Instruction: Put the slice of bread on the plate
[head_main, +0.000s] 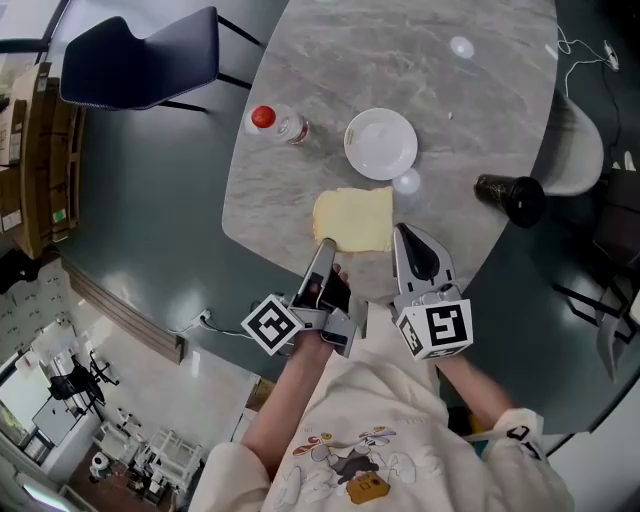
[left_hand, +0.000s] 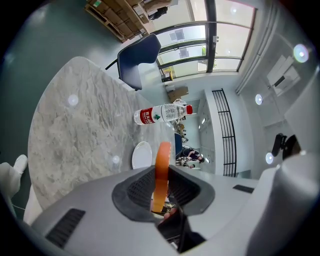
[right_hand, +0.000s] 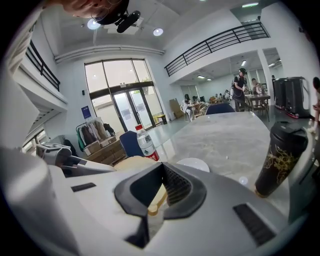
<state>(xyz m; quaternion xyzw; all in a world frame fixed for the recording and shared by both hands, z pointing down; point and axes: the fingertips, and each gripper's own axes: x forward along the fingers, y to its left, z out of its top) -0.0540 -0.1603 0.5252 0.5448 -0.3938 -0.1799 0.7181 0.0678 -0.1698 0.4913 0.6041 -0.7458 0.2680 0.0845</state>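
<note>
A pale yellow slice of bread (head_main: 352, 220) lies near the front edge of the marble table (head_main: 420, 60), just in front of the empty white plate (head_main: 381, 143). My left gripper (head_main: 325, 246) is at the slice's near left corner. In the left gripper view the orange crust (left_hand: 162, 172) stands edge-on, pinched between the pads, with the plate (left_hand: 142, 155) beyond. My right gripper (head_main: 399, 232) is at the slice's near right edge. In the right gripper view the crust (right_hand: 156, 200) sits between its closed-in pads, and the plate (right_hand: 192, 163) shows just past them.
A clear water bottle with a red cap (head_main: 280, 124) lies on the table left of the plate. A dark tumbler (head_main: 512, 197) stands at the table's right edge. A dark chair (head_main: 140, 58) is beyond the far left, and a white chair (head_main: 580, 150) at the right.
</note>
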